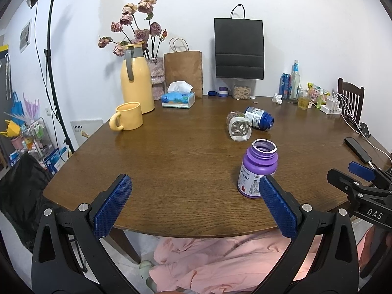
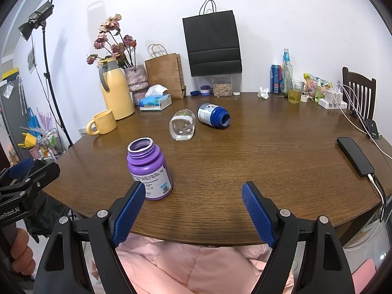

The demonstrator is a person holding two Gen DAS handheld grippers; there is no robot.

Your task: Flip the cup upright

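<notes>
**Both grippers wide open at the near table edge; glass cup lies on its side mid-table**

The left gripper (image 1: 196, 196) and right gripper (image 2: 193, 205) hover over the near edge of the wooden table (image 2: 269, 161), jaws spread apart and holding nothing. Just beyond them a purple bottle (image 2: 149, 171) stands upright, uncapped. Farther back, near the middle, the clear glass cup (image 2: 182, 127) lies on its side, base toward the cameras. A blue bottle (image 2: 213, 116) lies tipped just to its right. At far left a yellow mug (image 1: 128, 116) stands before a yellow jug (image 1: 136, 83).
</notes>
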